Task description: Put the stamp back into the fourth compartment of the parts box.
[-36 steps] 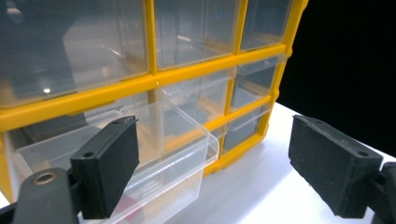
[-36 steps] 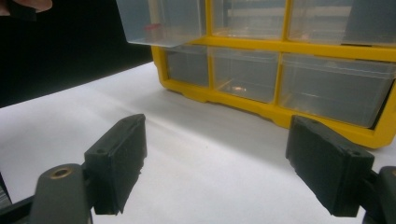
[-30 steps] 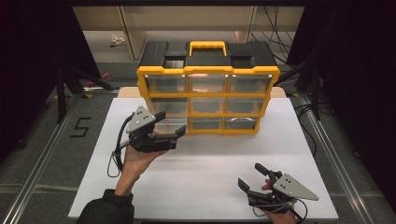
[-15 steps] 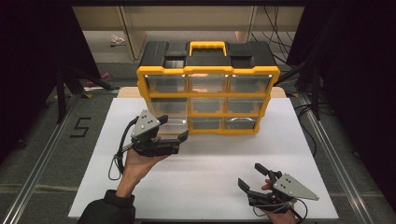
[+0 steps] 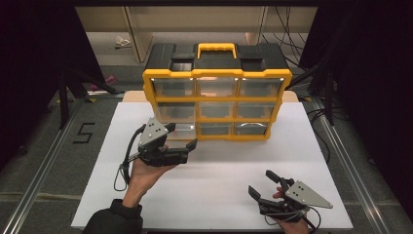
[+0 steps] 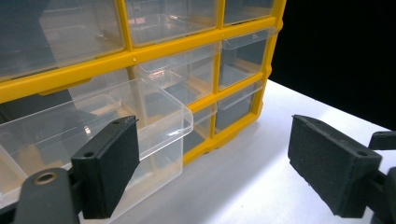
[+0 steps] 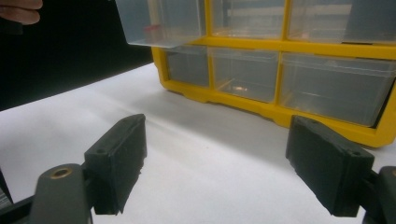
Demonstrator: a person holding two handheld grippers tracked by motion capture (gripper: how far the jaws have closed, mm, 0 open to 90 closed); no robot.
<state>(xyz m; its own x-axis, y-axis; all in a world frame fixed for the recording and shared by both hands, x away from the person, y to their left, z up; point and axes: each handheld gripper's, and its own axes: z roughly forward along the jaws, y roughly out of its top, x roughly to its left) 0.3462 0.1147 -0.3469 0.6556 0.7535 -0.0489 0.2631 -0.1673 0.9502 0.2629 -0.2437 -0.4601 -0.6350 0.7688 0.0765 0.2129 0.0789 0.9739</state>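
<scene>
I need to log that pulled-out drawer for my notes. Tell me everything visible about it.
The clear drawer is see-through plastic with a curved front lip. It sticks partway out of the left column of the yellow organizer, level, and looks empty. The left gripper is open at its front, one jaw beside the front wall; contact can't be told.

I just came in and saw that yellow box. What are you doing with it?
A person holds a gripper in each hand at a white table. The left gripper is open, right in front of a clear drawer that sticks out of the yellow organizer. The right gripper is open too, low near the table's front edge, apart from the organizer.
</scene>
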